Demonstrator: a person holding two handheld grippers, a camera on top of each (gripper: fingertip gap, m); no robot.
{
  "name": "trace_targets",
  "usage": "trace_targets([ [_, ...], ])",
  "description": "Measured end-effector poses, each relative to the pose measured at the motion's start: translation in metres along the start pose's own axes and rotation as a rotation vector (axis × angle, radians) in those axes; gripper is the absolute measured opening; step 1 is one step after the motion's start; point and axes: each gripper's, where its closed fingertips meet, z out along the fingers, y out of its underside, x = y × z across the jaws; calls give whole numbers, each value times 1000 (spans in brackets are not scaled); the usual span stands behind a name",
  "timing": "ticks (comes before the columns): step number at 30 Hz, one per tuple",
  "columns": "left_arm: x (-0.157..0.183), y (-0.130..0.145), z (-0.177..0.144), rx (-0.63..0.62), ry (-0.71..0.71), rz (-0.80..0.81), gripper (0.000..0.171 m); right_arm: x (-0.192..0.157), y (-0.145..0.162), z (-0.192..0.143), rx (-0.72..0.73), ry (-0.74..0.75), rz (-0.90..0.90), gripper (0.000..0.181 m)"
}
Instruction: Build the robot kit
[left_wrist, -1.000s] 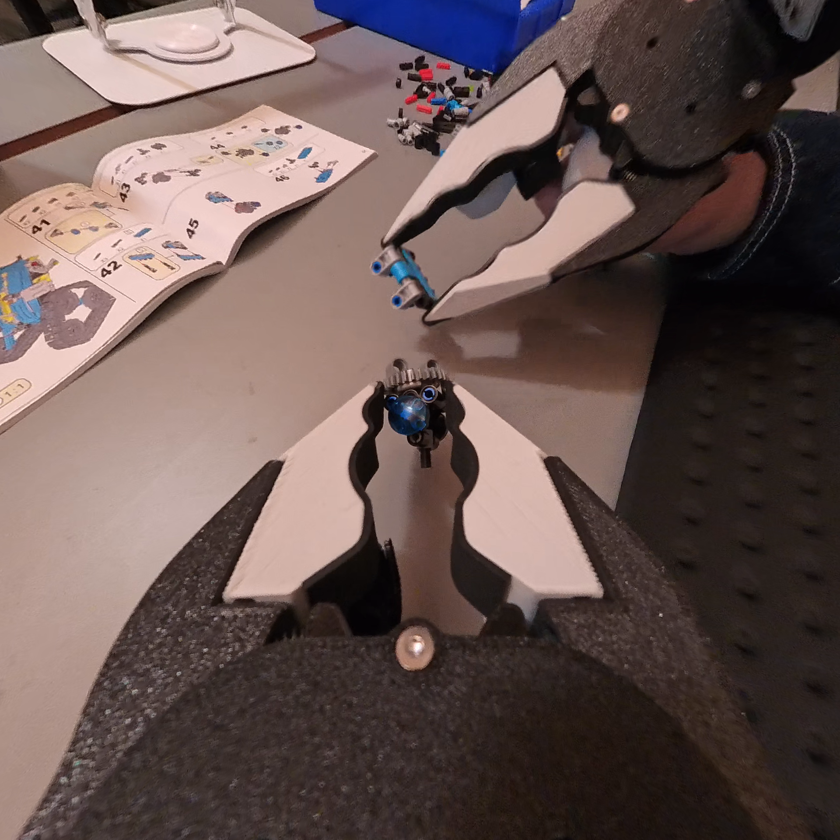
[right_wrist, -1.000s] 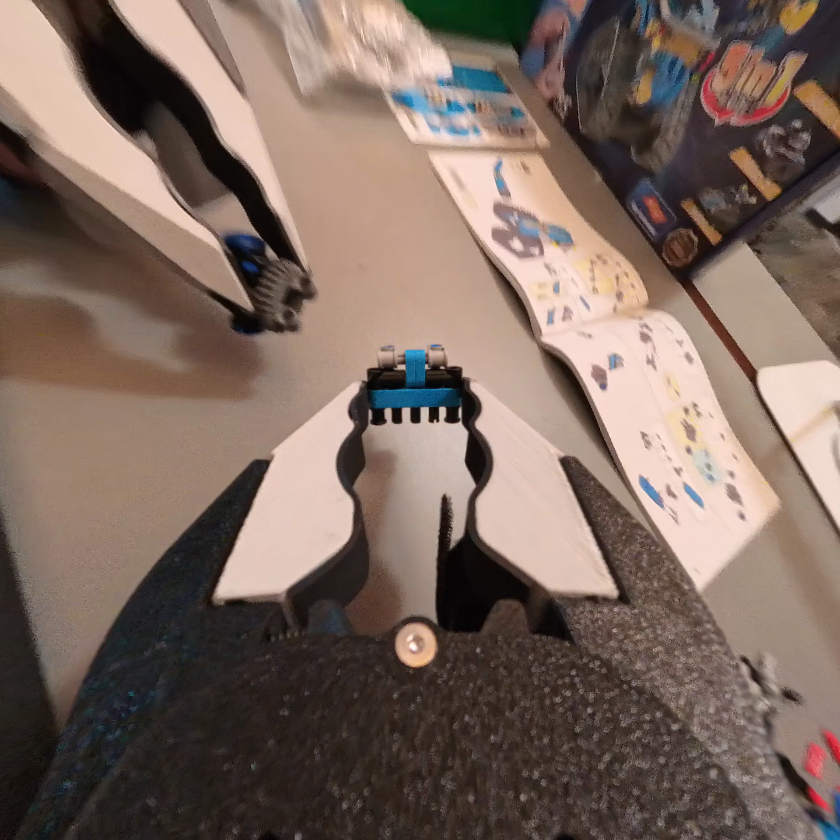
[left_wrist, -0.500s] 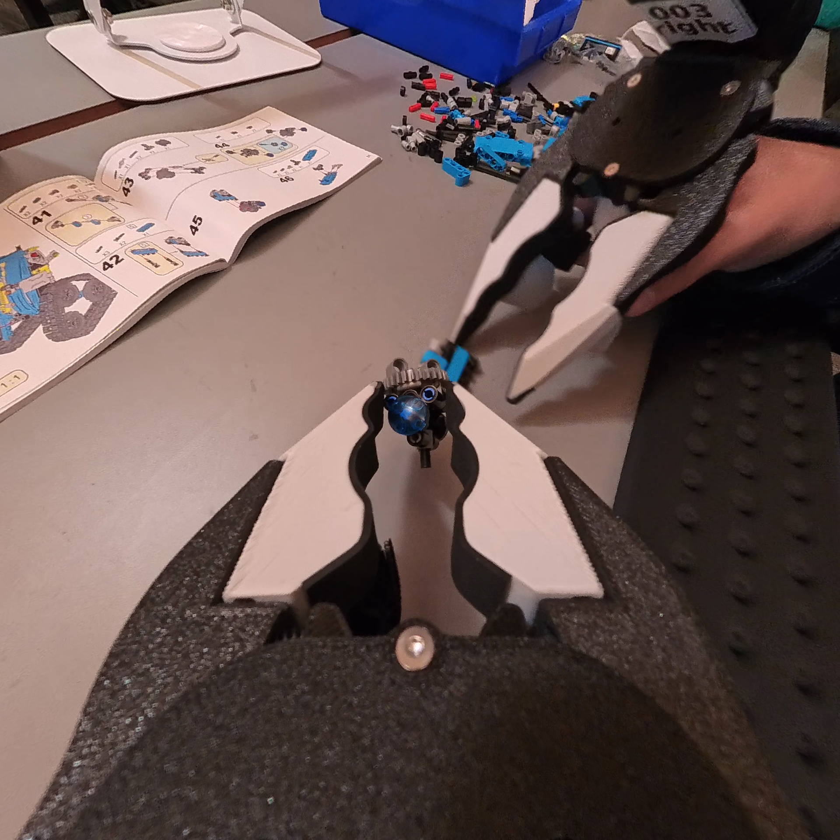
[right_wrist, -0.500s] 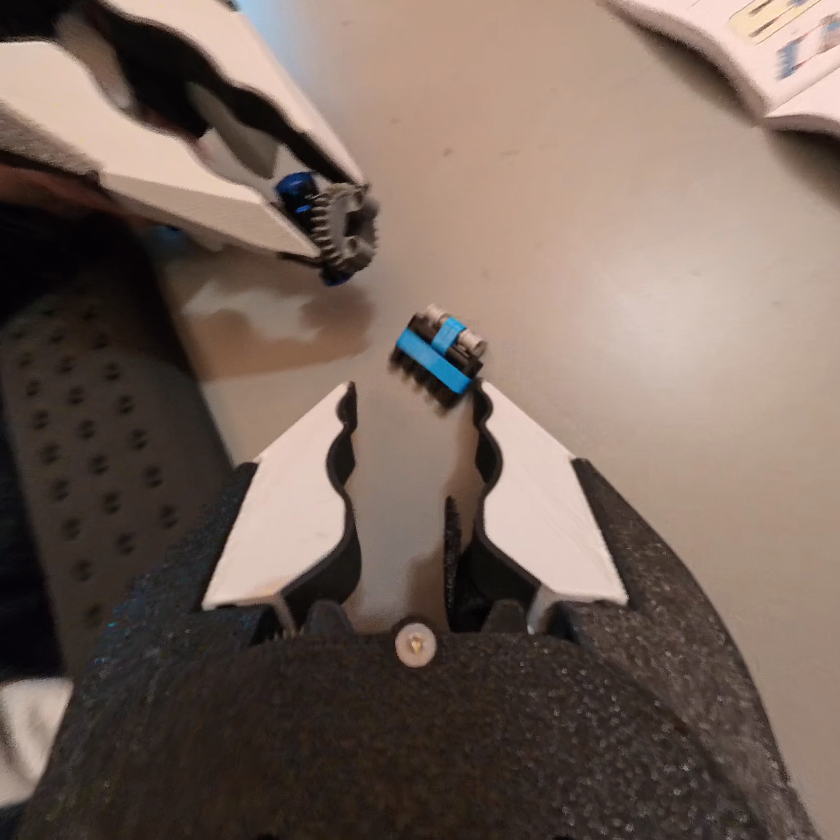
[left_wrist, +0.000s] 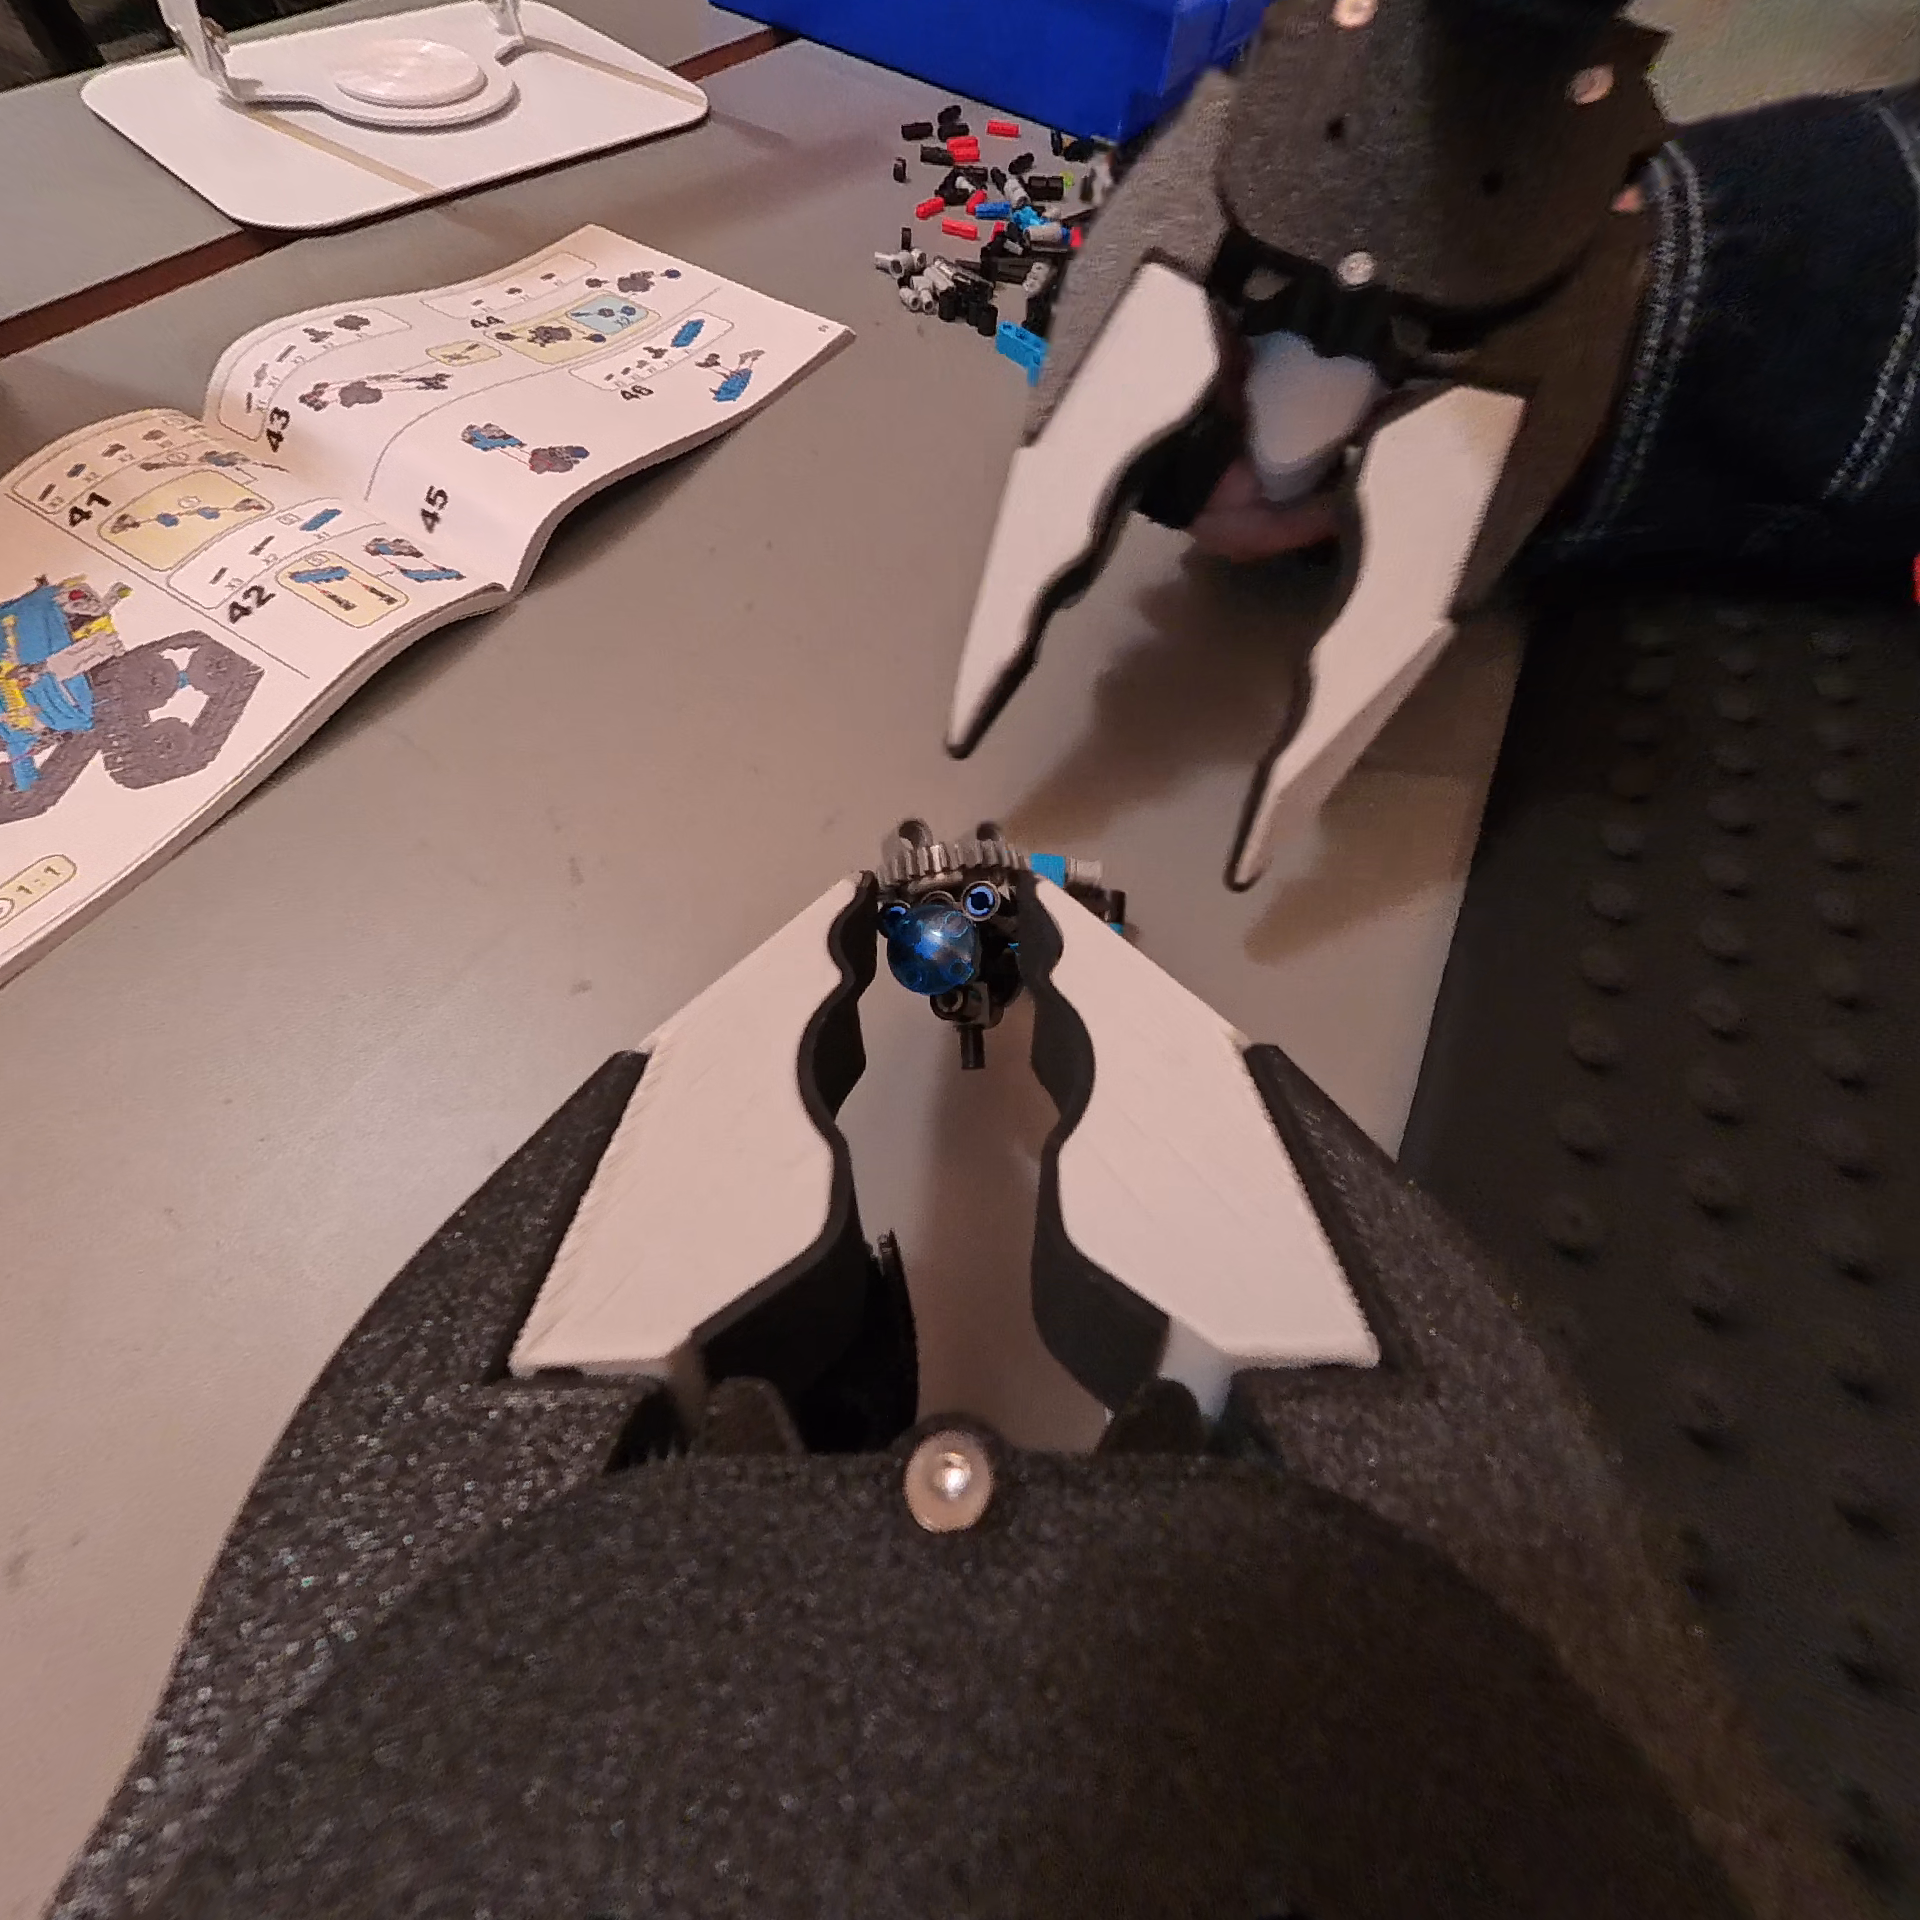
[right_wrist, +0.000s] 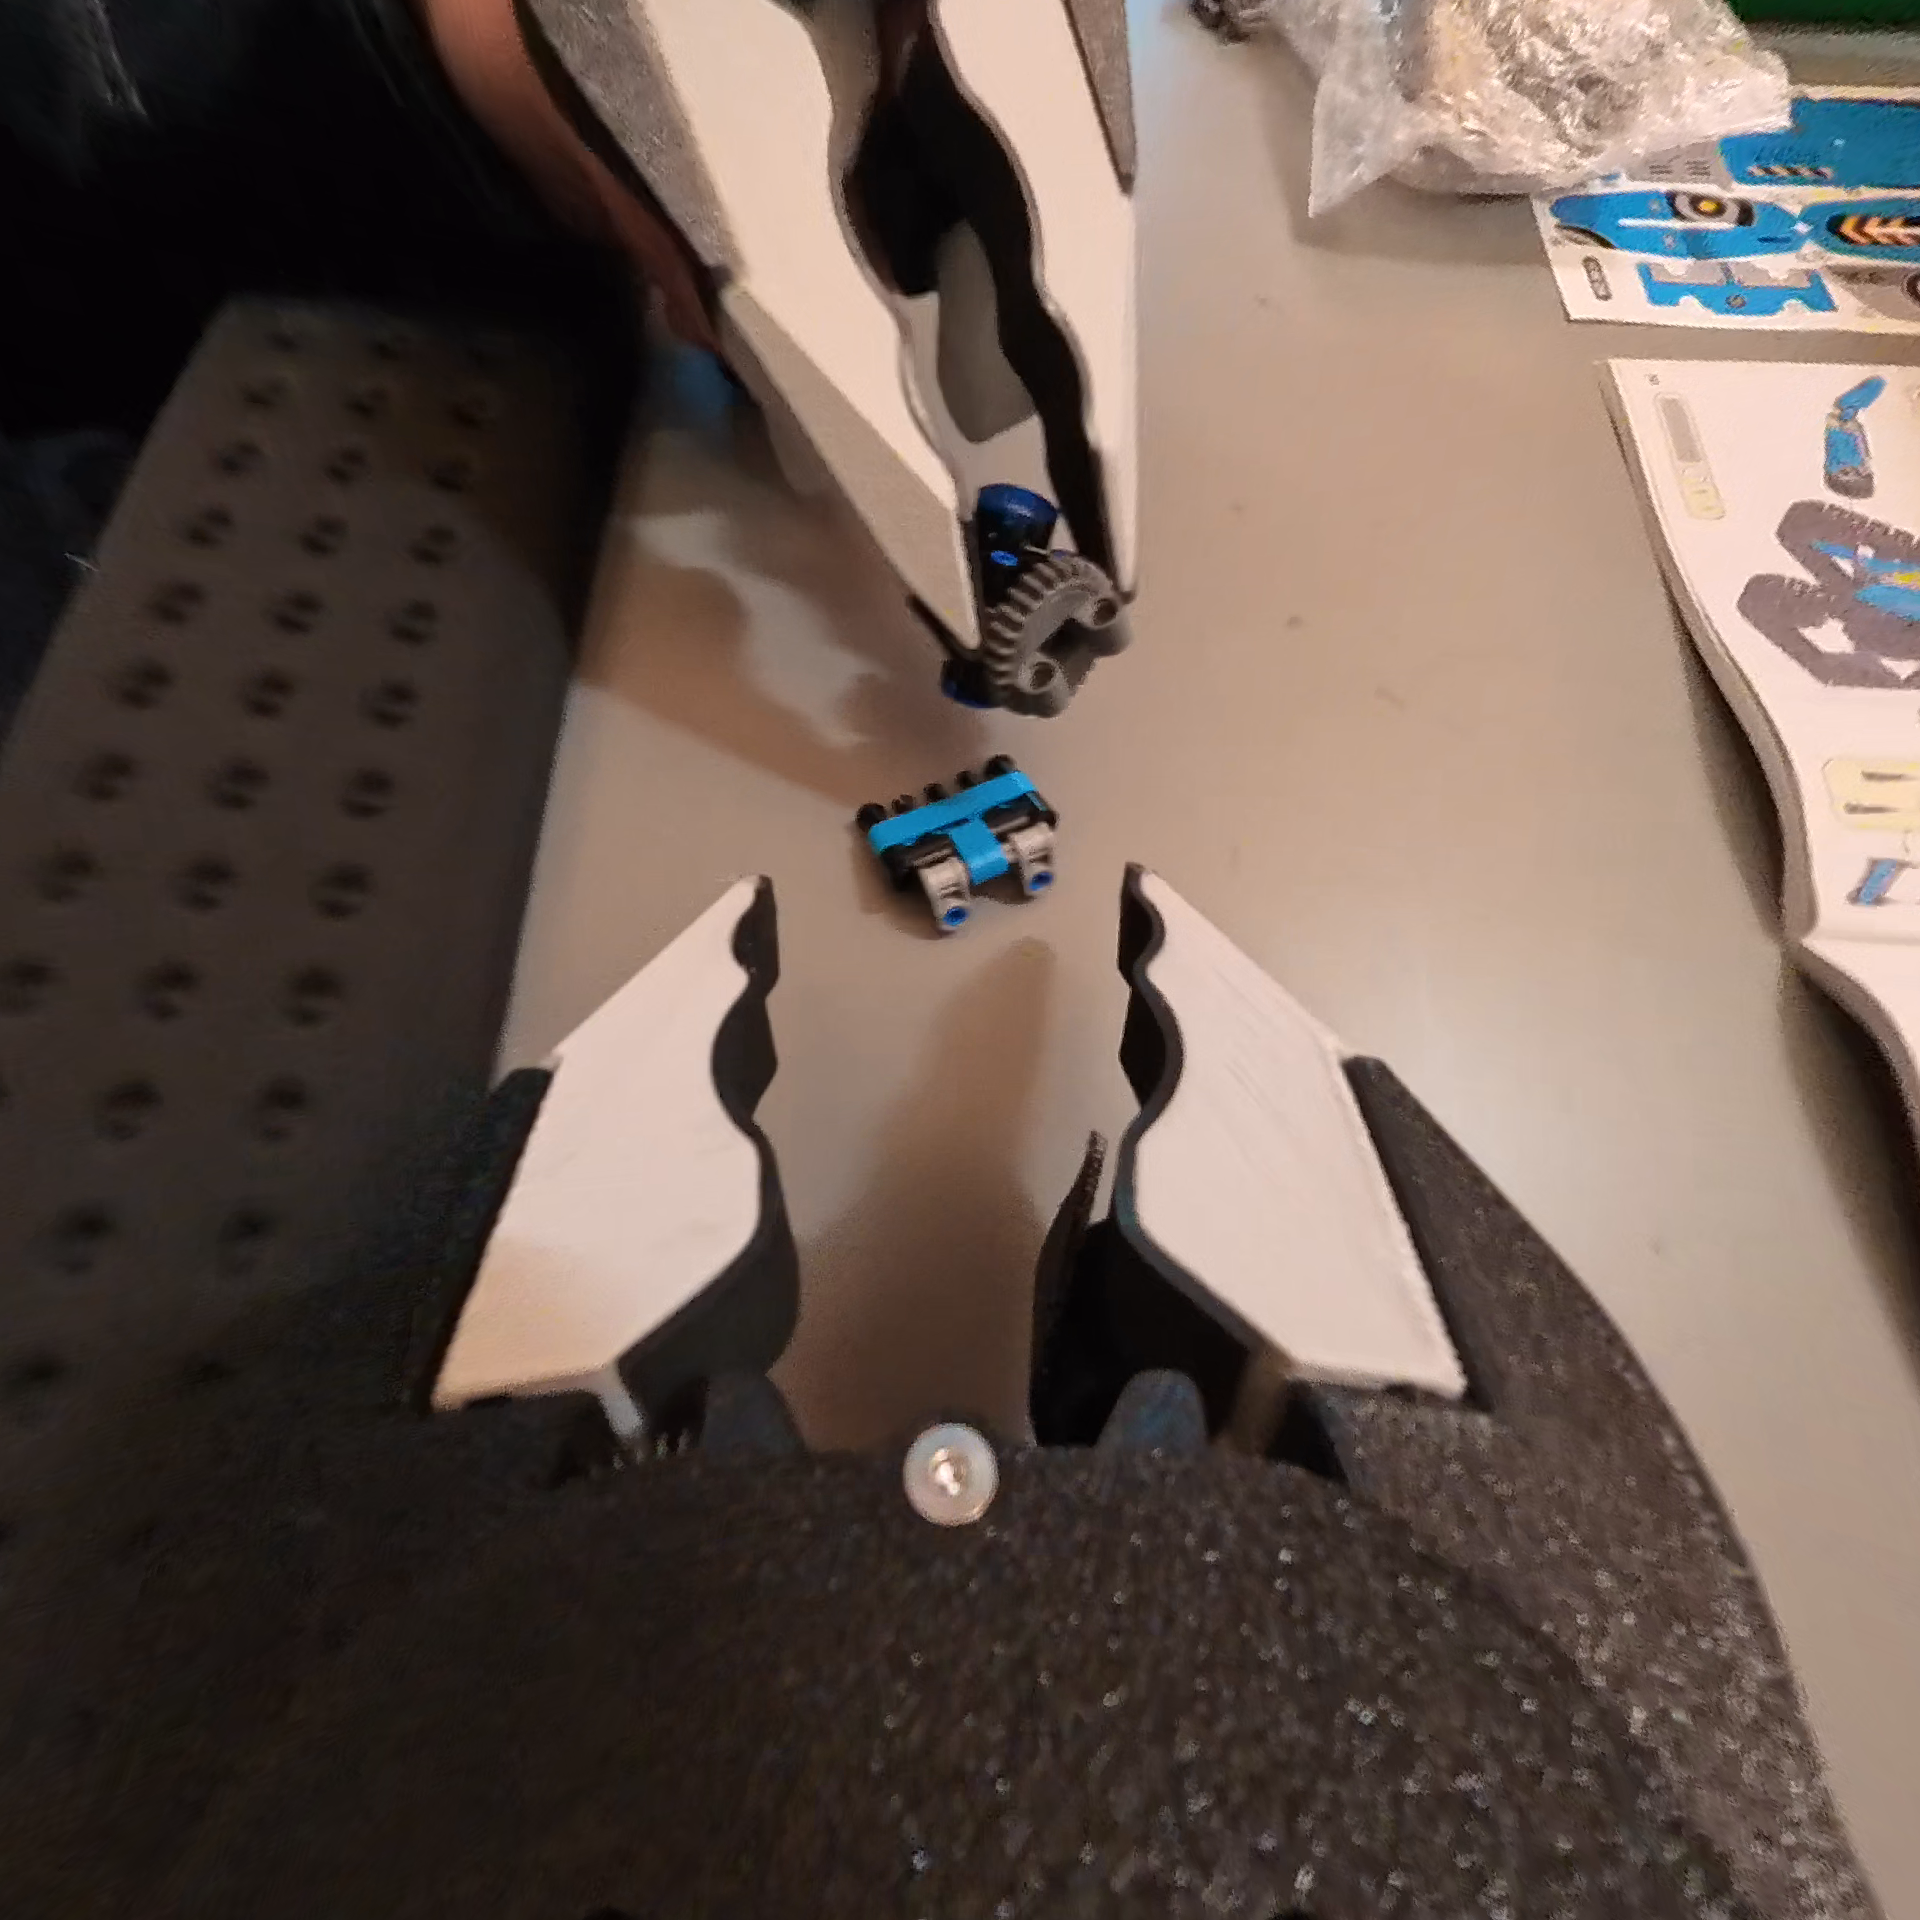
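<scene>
My left gripper (left_wrist: 948, 896) is shut on a small gear assembly (left_wrist: 940, 914) of grey gears, black parts and a clear blue dome, held just above the grey table. It also shows in the right wrist view (right_wrist: 1044, 649), gear end forward. My right gripper (right_wrist: 945, 894) is open and empty. Just beyond its fingertips a small blue and black brick piece (right_wrist: 958, 840) lies flat on the table, between the two grippers. In the left wrist view this piece (left_wrist: 1075, 878) peeks out behind the left gripper's right finger, and the right gripper (left_wrist: 1101, 810) hangs open above it.
An open instruction booklet (left_wrist: 343, 457) lies to the left, a pile of small loose parts (left_wrist: 987, 249) and a blue bin (left_wrist: 997, 42) at the back. A white tray (left_wrist: 395, 104) is far left. A dark studded mat (left_wrist: 1683, 1039) borders the table. A plastic bag (right_wrist: 1538, 94) and sticker sheet (right_wrist: 1745, 239) lie beyond. Across from one pair of fingers to the other is roughly 5 cm.
My right gripper has let go of the blue and black piece, which now lies on the table, and has opened wide and drawn back. The left gripper has kept its hold and place.
</scene>
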Motion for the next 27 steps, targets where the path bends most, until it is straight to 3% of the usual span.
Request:
trace_targets([
  [2,1,2,0,-8,-3,21,27,6,5,11,-39,-22,-17,73],
  [6,-2,5,-4,-16,-26,54,27,2,10,24,-88,-81,-20,67],
  [9,1,3,-6,-3,4,44,27,-2,10,28,-91,-92,-53,47],
  [12,2,0,-8,21,44,-24,27,-3,10,27,-87,-91,-53,38],
  [17,-2,-15,-18,129,145,-242,27,15,8,13,-110,68,-140,37],
  [22,-9,-15,-21,163,243,-467,27,36,-14,-13,-127,305,-319,37],
  [27,-9,-12,-18,141,238,-468,27,27,-33,-16,-204,316,-478,37],
])
